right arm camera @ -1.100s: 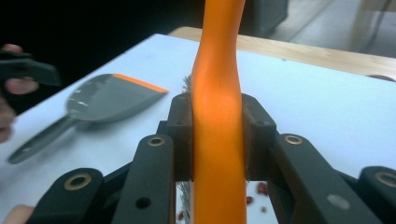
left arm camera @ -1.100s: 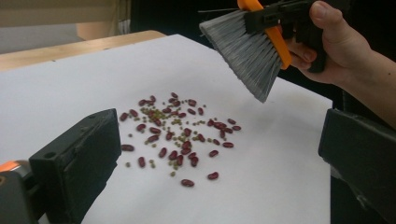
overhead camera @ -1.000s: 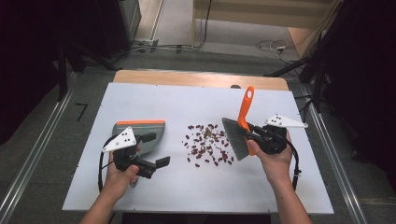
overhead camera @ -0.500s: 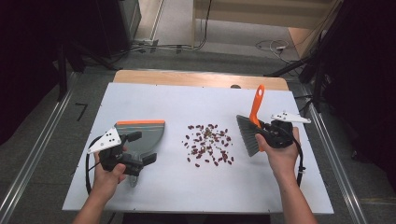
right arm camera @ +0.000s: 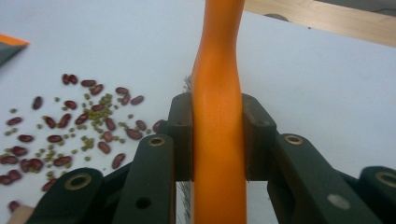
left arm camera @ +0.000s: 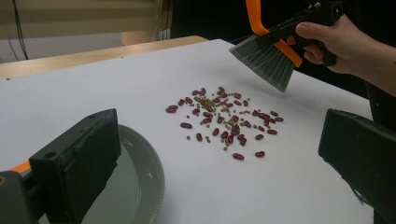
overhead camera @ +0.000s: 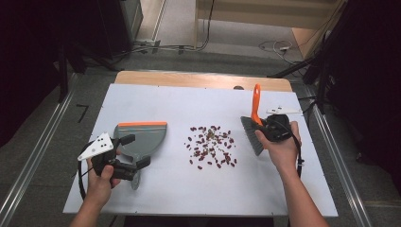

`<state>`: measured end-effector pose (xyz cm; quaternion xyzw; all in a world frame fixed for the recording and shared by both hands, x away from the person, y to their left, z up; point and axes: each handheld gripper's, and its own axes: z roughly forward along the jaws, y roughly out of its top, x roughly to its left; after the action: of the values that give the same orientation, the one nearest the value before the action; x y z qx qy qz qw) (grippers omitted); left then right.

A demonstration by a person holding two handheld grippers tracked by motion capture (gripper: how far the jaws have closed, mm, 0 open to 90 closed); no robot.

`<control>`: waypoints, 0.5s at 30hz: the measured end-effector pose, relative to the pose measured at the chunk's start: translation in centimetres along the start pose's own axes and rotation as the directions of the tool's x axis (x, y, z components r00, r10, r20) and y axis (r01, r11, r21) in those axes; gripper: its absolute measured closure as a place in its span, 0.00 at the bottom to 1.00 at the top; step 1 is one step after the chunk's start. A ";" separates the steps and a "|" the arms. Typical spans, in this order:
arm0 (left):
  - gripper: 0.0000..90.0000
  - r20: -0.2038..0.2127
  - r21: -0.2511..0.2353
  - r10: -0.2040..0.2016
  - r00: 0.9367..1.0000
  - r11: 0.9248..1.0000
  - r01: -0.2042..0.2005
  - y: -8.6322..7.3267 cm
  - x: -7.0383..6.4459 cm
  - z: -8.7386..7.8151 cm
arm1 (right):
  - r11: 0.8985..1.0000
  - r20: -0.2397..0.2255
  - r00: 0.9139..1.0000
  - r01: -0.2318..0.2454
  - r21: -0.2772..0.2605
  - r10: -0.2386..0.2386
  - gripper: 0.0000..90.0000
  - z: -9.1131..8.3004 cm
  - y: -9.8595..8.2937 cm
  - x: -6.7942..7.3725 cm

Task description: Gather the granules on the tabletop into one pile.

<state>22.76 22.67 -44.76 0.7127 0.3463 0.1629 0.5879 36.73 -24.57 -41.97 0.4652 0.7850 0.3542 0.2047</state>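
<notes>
High view: right gripper (overhead camera: 265, 128) clamps the brush (overhead camera: 253, 124), withdrawn rightward from the beans (overhead camera: 211, 145); left gripper (overhead camera: 135, 152), jaws apart, straddles the dustpan (overhead camera: 142, 140), unchanged.

Beans (overhead camera: 211, 145) lie scattered at the centre of the tabletop (overhead camera: 189, 101). Dustpan (overhead camera: 139, 139) rests on the tabletop left of them, left tool (overhead camera: 132, 153) at its near end. Brush (overhead camera: 253, 125) stands right of the beans, held in the right tool (overhead camera: 265, 130).

scattered beans (overhead camera: 211, 145) lie between dustpan (overhead camera: 140, 139) and brush (overhead camera: 252, 127)
</notes>
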 end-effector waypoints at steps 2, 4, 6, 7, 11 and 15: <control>0.00 -0.002 -0.003 0.003 1.000 1.000 -0.003 -0.1 0.1 -0.1 | 1.000 0.011 1.000 0.006 0.020 -0.006 0.76 0.4 0.5 -0.1; 0.00 -0.008 0.002 0.011 1.000 1.000 -0.011 -0.2 0.2 -0.1 | 0.999 0.028 0.999 0.021 0.038 -0.022 0.76 0.7 1.0 -0.2; 0.00 -0.014 0.009 0.011 1.000 1.000 -0.011 -0.3 0.2 -0.1 | 0.998 0.033 0.999 0.021 0.056 -0.023 0.76 1.1 1.4 -0.3; 0.00 -0.021 0.012 0.013 1.000 1.000 -0.013 -0.3 0.2 -0.1 | 0.997 0.039 0.999 0.028 0.066 -0.030 0.76 1.4 1.5 -0.3; 0.00 -0.028 0.010 0.013 1.000 1.000 -0.013 -0.2 0.3 -0.1 | 0.990 0.069 0.995 0.059 0.124 -0.068 0.76 2.7 2.0 0.0; 0.00 -0.028 0.007 0.009 1.000 1.000 -0.008 -0.2 0.4 -0.1 | 0.977 0.096 0.988 0.102 0.186 -0.122 0.76 4.5 2.1 0.8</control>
<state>22.89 23.05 -44.99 0.7139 0.3522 0.1743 0.5796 40.49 -21.60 -43.37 0.4551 0.8267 0.2441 0.2231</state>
